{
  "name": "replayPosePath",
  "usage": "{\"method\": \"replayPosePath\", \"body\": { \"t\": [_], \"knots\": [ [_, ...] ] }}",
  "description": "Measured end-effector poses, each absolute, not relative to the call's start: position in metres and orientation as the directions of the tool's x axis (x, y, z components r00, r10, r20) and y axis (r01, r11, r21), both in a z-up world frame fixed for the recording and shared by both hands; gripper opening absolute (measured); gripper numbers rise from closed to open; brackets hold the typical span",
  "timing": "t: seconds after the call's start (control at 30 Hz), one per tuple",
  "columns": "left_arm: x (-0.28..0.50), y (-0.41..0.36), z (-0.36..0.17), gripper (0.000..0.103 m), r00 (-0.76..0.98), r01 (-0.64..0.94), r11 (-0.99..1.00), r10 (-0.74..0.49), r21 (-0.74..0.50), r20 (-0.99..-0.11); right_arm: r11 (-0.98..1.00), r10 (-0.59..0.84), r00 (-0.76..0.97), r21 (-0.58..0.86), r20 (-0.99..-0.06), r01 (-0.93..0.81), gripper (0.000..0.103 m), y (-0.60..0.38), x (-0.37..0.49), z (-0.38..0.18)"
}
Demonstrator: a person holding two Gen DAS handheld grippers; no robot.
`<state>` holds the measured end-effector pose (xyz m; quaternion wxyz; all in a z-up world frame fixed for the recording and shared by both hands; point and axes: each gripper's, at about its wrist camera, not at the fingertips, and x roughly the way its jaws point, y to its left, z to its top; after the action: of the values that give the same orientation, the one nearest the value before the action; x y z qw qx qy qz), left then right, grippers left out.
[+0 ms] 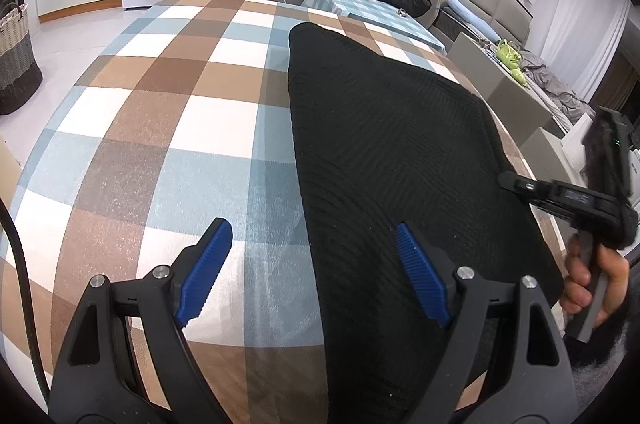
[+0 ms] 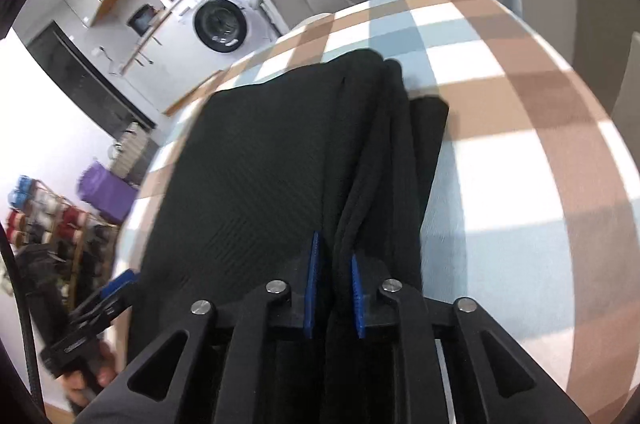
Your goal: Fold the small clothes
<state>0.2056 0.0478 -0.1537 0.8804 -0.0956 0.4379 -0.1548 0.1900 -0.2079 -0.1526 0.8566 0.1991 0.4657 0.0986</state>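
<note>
Black ribbed garment (image 1: pixel 384 144); brown, blue, white checked tablecloth (image 1: pixel 168 128); seemingly matte.

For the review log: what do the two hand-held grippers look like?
Both match: the left hand-held gripper and right hand-held gripper have black triangular cut-out linkages, silver pivot pins, and ribbed blue pads. A black cable runs beside the left one.

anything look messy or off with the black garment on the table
Mostly tidy. The black garment lies flat on the checked tablecloth, but in the right wrist view its right edge is bunched into uneven layered ridges, which run between the right gripper pads.
</note>
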Motion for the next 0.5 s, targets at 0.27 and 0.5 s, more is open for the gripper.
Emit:
{"method": "replayPosePath", "body": {
  "t": [0.27,0.5],
  "knots": [
    [0.204,0.048,-0.155,0.082,0.562,0.199,0.93,-0.366,-0.308,-0.741,0.862,0.436,0.52,0.506,-0.734,-0.009,0.027,-0.208,0.105,-0.148],
    [0.202,0.045,-0.154,0.082,0.562,0.214,0.926,-0.377,-0.31,-0.736,0.895,0.397,0.54,0.443,-0.742,-0.049,0.011,-0.196,0.081,-0.144]
  ]
}}
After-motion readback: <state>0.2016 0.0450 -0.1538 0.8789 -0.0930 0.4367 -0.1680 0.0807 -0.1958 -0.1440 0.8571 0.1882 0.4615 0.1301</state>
